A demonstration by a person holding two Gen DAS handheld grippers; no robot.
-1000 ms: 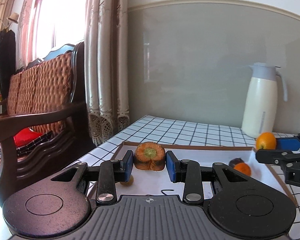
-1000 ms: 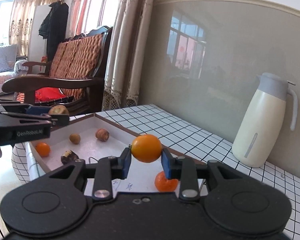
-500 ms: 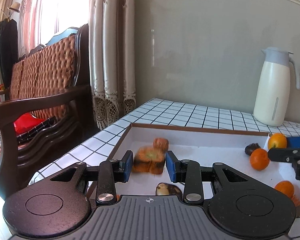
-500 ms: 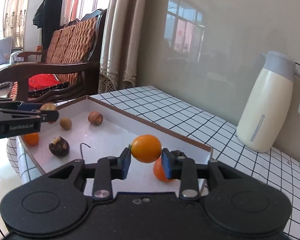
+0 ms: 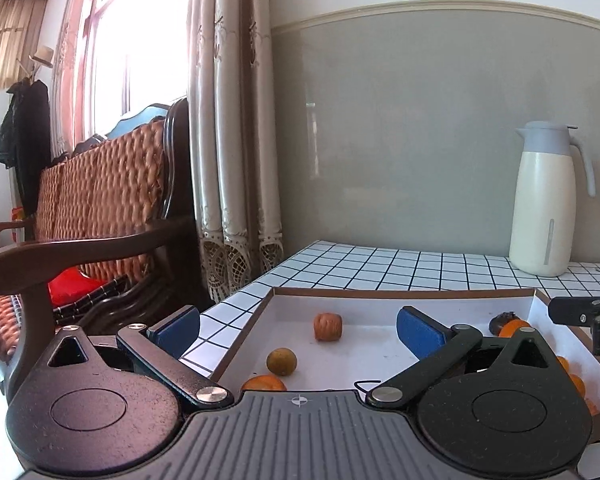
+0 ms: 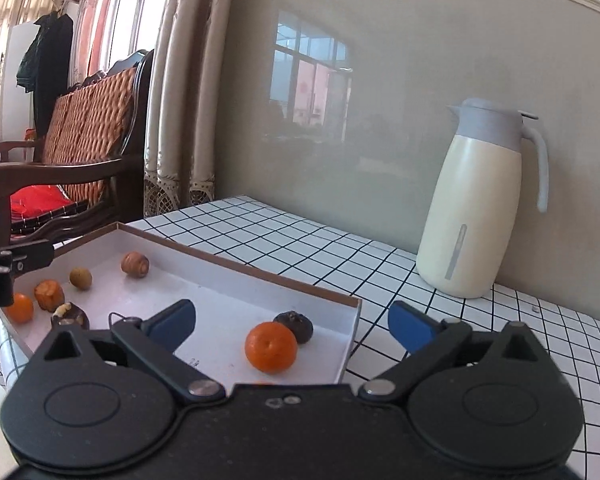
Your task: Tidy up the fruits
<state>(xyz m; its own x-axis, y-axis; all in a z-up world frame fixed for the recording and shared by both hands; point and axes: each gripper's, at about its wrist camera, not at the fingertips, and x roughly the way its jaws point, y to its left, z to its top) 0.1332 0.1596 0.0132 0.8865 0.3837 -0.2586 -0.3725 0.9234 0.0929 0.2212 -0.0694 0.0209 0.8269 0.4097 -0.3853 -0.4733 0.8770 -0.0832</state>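
Observation:
A white tray with a brown rim (image 5: 400, 290) (image 6: 236, 266) lies on the checked table. My left gripper (image 5: 298, 332) hangs over its left end, its jaws opening wide with nothing between the pads. Below it lie a brown ribbed fruit (image 5: 327, 326), a greenish round fruit (image 5: 281, 361) and an orange-coloured fruit (image 5: 265, 383), partly hidden. My right gripper (image 6: 291, 312) hangs over the tray's right end, jaws also opening and holding nothing. An orange (image 6: 271, 347) and a dark fruit (image 6: 294, 326) rest on the tray floor beneath it. A cut brown fruit (image 6: 49, 295) lies near the left gripper (image 6: 4, 268).
A cream jug with a grey lid (image 5: 540, 208) (image 6: 472, 216) stands at the back right by the wall. A wooden chair with a woven back (image 5: 100, 208) and a curtain (image 5: 236, 140) are left of the table. The table's left edge (image 5: 236, 296) runs just beside the tray.
Both grippers opened wide. The left let go of the cut brown fruit and the right let go of the orange; both fruits now lie in the tray.

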